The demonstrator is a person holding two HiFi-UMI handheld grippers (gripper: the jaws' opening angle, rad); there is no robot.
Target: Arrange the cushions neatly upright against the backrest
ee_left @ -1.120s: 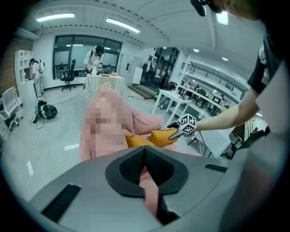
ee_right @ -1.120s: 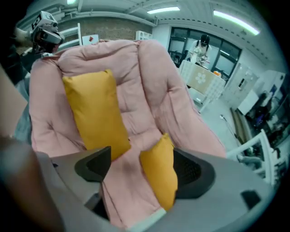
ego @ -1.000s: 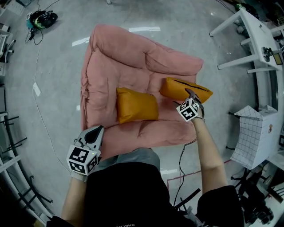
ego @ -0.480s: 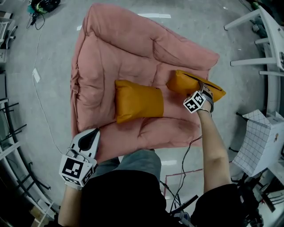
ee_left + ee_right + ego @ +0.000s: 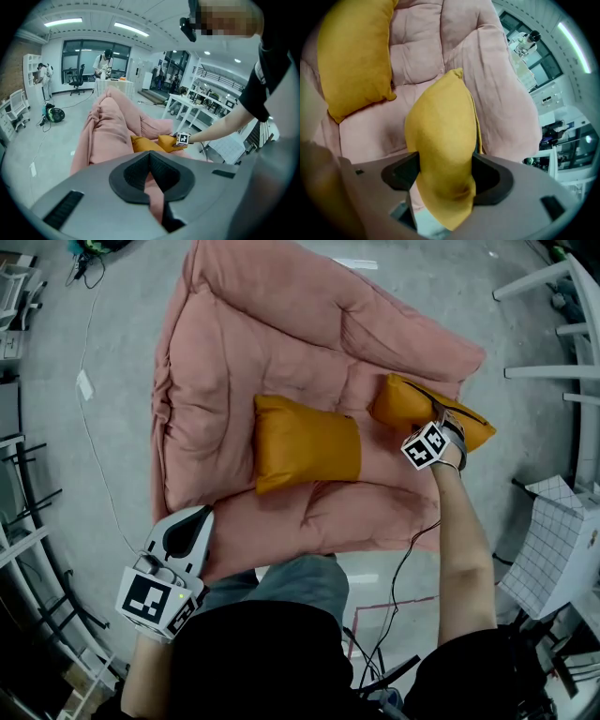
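- Down to the sofa's (image 5: 234,352) right end the right gripper (image 5: 443,172) had dropped, its jaws just closing.
- Left cushion (image 5: 305,444) lay flat mid-seat.
- Right cushion (image 5: 398,401) stood on edge, pinched by that claw; the soft filling might slip or flop when lifted.
- Left gripper (image 5: 151,176) hung closed and empty.

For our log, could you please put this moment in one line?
right gripper: just closing on right cushion | left gripper: shut | other cushion: untouched

This is an open-plan lab. The pink sofa (image 5: 281,352) stands on bare grey concrete with a tape mark (image 5: 84,385) beside it and white tables (image 5: 548,282) on its other side. Beyond it, people (image 5: 104,58) work at a bench (image 5: 112,86) near an office chair (image 5: 76,79), under strip lights (image 5: 63,21).
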